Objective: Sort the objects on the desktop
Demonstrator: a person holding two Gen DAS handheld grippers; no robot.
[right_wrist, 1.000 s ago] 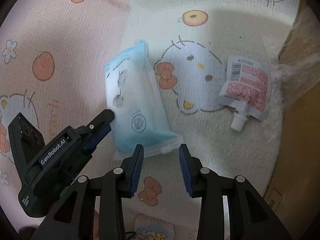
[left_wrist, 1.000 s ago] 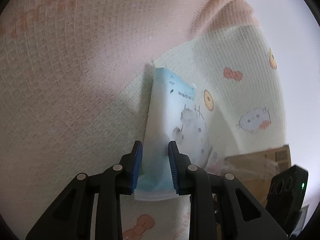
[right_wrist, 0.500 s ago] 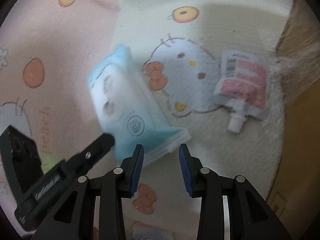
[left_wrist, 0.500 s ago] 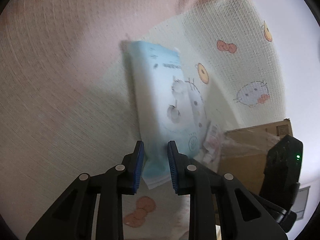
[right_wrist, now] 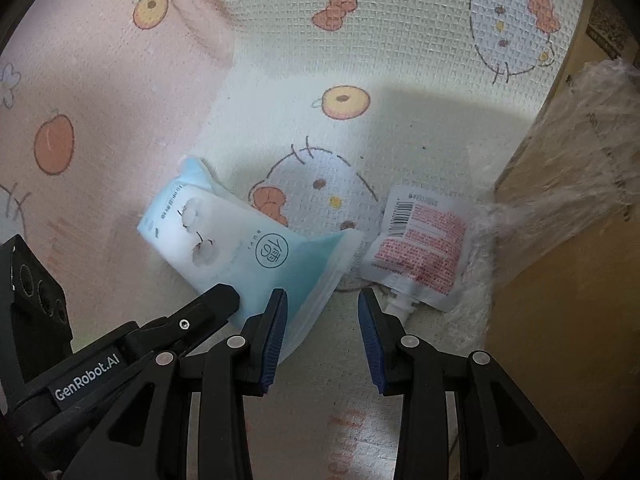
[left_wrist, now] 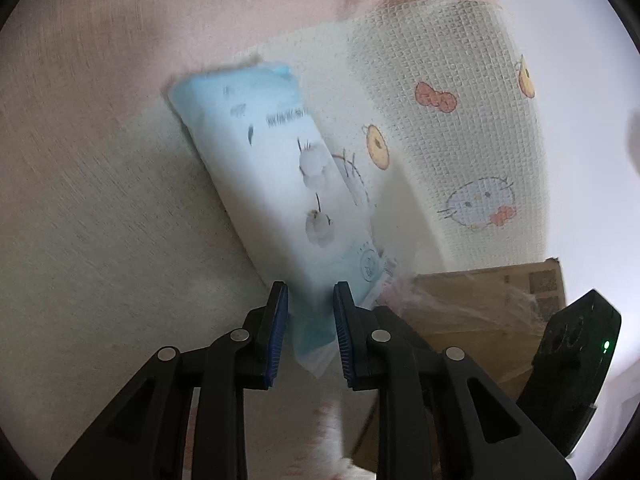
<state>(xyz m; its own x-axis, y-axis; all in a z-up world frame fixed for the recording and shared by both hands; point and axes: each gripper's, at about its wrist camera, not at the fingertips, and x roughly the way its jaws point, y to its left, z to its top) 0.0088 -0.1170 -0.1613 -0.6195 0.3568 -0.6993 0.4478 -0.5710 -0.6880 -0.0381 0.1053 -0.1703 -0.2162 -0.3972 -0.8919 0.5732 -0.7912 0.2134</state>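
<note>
The soft, glossy blue pack (left_wrist: 276,200) lies flat on the woven cartoon-print cloth (left_wrist: 440,120), its crimped end between the closing left gripper (left_wrist: 310,312). The right gripper (right_wrist: 322,320) hangs empty, narrow, near a red-printed spouted pouch (right_wrist: 420,252) beside a cardboard box (right_wrist: 568,240).

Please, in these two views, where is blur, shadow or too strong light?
Left wrist view: right edge washed out white, blanket smeared, blue pack soft. Right wrist view: sharper; a broad shadow darkens the blanket's lower part around the red pouch.
</note>
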